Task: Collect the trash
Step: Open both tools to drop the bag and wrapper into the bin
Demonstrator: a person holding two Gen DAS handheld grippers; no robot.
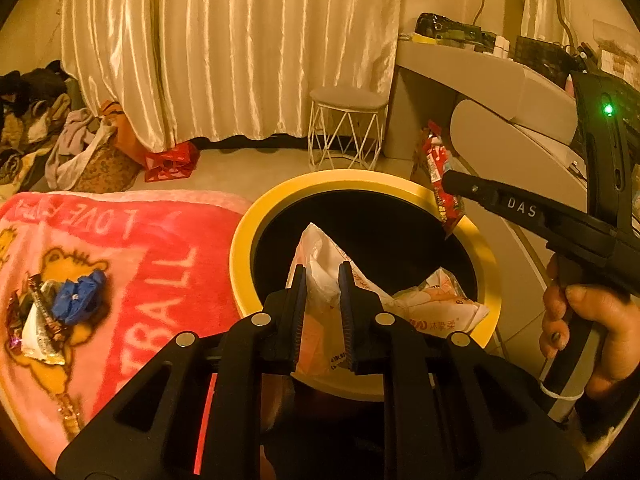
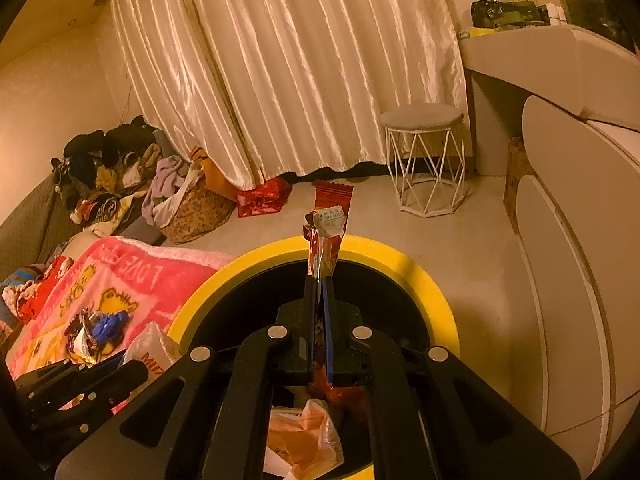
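A bin with a yellow rim (image 1: 240, 248) (image 2: 424, 276) and a black inside stands beside the bed. My left gripper (image 1: 322, 276) is over its near side, shut on a pale plastic bag (image 1: 320, 248) (image 2: 150, 346). My right gripper (image 2: 319, 280) (image 1: 450, 182) hangs over the bin's far right rim, shut on a red snack wrapper (image 2: 330, 216) (image 1: 436, 160) that sticks up from its fingers. Pale crumpled packaging (image 1: 440, 304) (image 2: 304, 436) lies inside the bin. A blue crumpled scrap with foil wrappers (image 1: 64, 308) (image 2: 100, 328) rests on the pink blanket (image 1: 160, 264) (image 2: 132, 276).
A wire-legged stool (image 1: 348, 132) (image 2: 424, 152) stands on the floor behind the bin, before a long curtain. A white dressing table (image 1: 500, 92) is on the right. Clothes and bags (image 1: 80, 148) pile up at the left. A hand (image 1: 580, 320) holds the right gripper.
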